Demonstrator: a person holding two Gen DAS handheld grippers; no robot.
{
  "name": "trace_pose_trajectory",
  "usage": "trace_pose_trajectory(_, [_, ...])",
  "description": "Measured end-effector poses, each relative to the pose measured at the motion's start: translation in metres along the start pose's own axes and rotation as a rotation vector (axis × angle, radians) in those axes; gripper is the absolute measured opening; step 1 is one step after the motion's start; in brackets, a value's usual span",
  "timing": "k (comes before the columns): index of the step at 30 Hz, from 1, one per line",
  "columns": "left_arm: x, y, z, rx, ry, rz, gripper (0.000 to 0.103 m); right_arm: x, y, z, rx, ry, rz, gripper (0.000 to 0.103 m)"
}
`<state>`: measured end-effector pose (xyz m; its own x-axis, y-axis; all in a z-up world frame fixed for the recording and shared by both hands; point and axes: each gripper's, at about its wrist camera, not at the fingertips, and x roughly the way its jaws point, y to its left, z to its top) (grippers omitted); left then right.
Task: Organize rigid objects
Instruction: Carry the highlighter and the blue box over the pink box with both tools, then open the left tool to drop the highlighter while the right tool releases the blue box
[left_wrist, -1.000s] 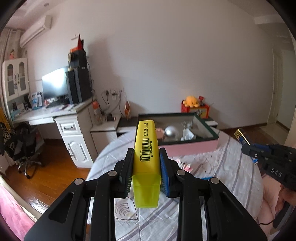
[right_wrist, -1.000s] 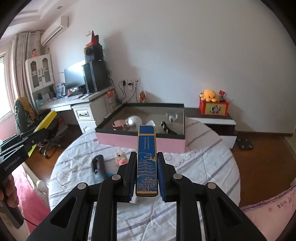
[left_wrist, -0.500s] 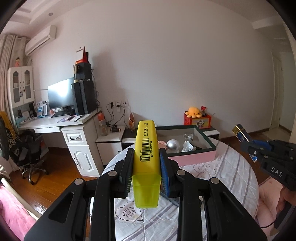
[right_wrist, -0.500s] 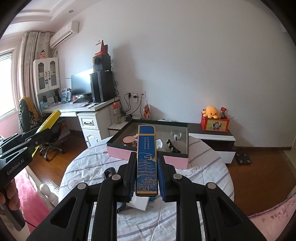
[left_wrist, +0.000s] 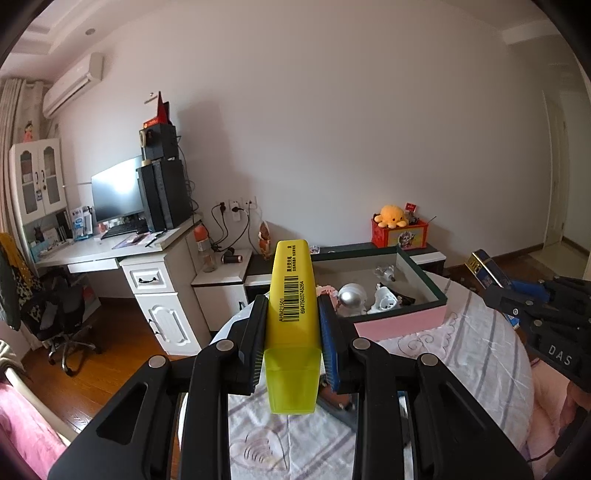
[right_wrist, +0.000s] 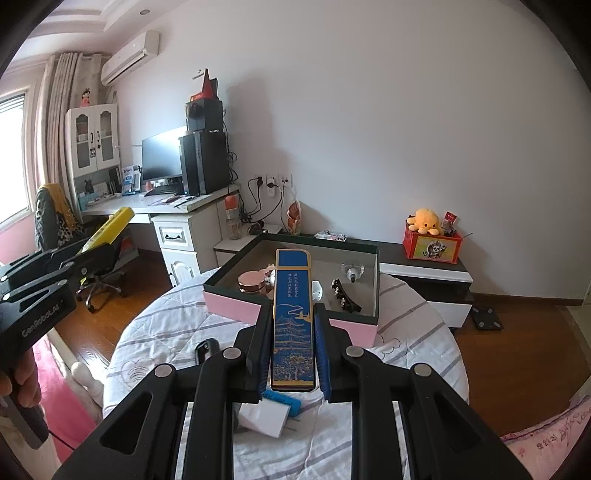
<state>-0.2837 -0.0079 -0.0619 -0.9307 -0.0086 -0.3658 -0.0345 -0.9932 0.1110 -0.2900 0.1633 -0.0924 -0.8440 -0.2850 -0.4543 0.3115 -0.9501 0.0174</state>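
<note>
Left tool (left_wrist: 291, 339): jaws clamped on a yellow highlighter (left_wrist: 291, 295), held level above the near edge of the round desk (left_wrist: 480, 354), barcode up, its translucent cap toward the camera. In the right wrist view the same tool appears at far left, raised off the desk, with the highlighter's far end projecting beyond it.

Right tool (right_wrist: 291, 343): jaws clamped on a long blue case (right_wrist: 292, 317) printed with gold towers, also held in the air and aimed at the box (right_wrist: 236, 306).

Box: open, pink-sided, dark-rimmed, at the far side of the desk. It already holds a silver ball (left_wrist: 351, 295), a white piece (left_wrist: 384, 301), a rose-gold lid (right_wrist: 251, 280), a black clip (right_wrist: 345, 297) and a clear knob (right_wrist: 352, 271).

Step in hand, as judged: both items are lifted and in carriage toward the box; neither is over its rim yet. The next move calls for carrying each tool forward above the near wall, lowering into a bare patch of the box floor, then parting the jaws. The case is long, so it likely needs to lie along one wall, clear of the ball and lid.

Left on the desk: a black object (right_wrist: 205, 349), a white pad (right_wrist: 264, 415) and a small blue item (right_wrist: 284, 400) beneath the right tool.

Surface and room: the desk wears a white cloth with grey stripes and heart outlines. Beyond it stand a white computer station (left_wrist: 147, 258) with monitor (left_wrist: 116, 192), a low cabinet bearing a red tin and orange plush (left_wrist: 393, 216), wood flooring and a wall air conditioner (left_wrist: 72, 86).
</note>
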Motion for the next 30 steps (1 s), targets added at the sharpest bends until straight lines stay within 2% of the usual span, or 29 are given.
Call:
trace_pose_trajectory(4, [0.037, -0.006, 0.011, 0.035, 0.030, -0.010, 0.027, 0.022, -0.008, 0.007, -0.003, 0.021, -0.002, 0.021])
trace_pose_trajectory(7, [0.066, -0.006, 0.018, 0.031, 0.054, -0.070, 0.027, 0.044, -0.017, 0.013, -0.007, 0.045, 0.002, 0.021])
trace_pose_trajectory(17, [0.191, -0.023, 0.029, 0.062, 0.225, -0.159, 0.027, 0.144, -0.035, 0.031, -0.056, 0.192, 0.002, 0.021])
trace_pose_trajectory(22, [0.237, -0.037, 0.022, 0.092, 0.296, -0.180, 0.027, 0.188, -0.045, 0.032, -0.061, 0.265, -0.008, 0.021])
trace_pose_trajectory(25, [0.257, -0.038, 0.019, 0.103, 0.322, -0.149, 0.027, 0.206, -0.052, 0.031, -0.053, 0.297, -0.020, 0.021])
trace_pose_trajectory(30, [0.280, -0.039, 0.011, 0.094, 0.360, -0.141, 0.027, 0.224, -0.057, 0.026, -0.045, 0.336, -0.025, 0.021])
